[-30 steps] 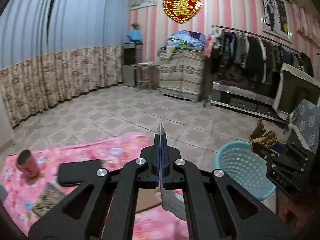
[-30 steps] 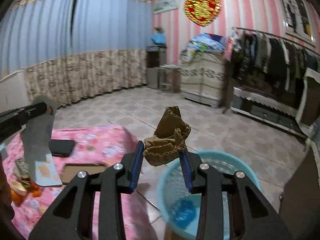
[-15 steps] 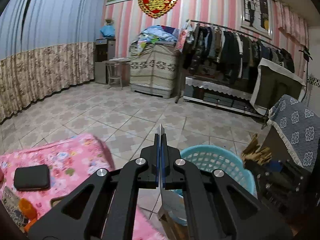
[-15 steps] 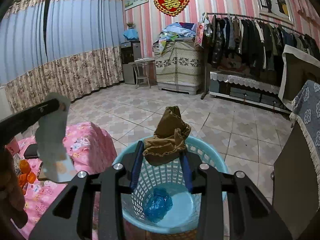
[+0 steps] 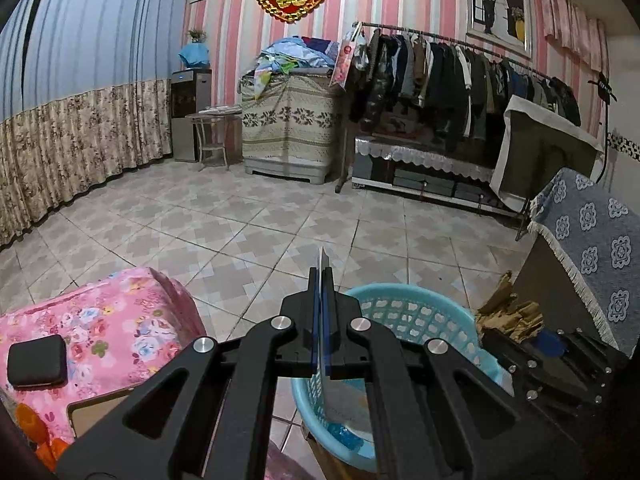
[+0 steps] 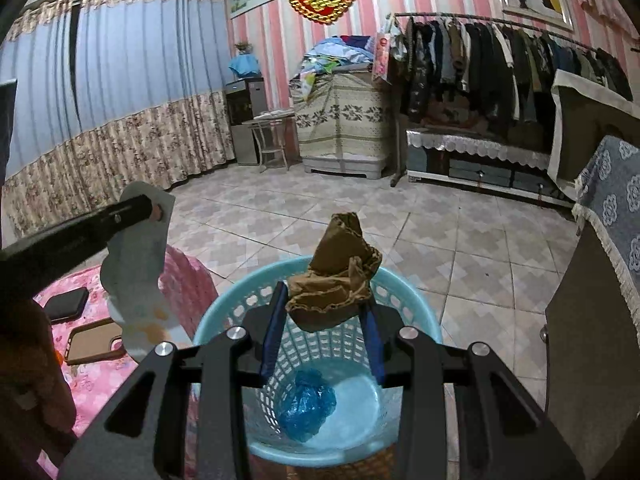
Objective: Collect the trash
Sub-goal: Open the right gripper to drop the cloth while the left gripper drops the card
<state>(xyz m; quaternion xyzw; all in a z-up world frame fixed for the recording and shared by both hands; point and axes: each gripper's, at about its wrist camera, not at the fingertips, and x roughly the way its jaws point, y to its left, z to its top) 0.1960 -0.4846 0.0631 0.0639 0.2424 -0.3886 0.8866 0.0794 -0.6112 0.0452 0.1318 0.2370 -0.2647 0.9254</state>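
Observation:
A light blue plastic basket [image 6: 224, 320] stands on the floor beside the pink table; a crumpled blue wrapper [image 6: 306, 402] lies inside. My right gripper [image 6: 324, 320] is shut on a crumpled brown paper [image 6: 336, 276] and holds it above the basket. My left gripper [image 5: 323, 276] is shut on a flat grey-white wrapper [image 6: 136, 268] that hangs edge-on between its fingers, by the basket's left rim [image 5: 404, 300]. The brown paper also shows in the left wrist view [image 5: 506, 316].
A pink floral cloth covers the table [image 5: 112, 320] with a black case [image 5: 38, 360], a brown phone case [image 6: 94, 342] and orange bits on it. A dark cabinet with a blue cloth [image 5: 596, 248] stands right of the basket. Tiled floor [image 5: 240, 220] lies beyond.
Both grippers have swung right, from over the pink table to the basket. The brown paper is now over the basket. Both stay shut on their trash.

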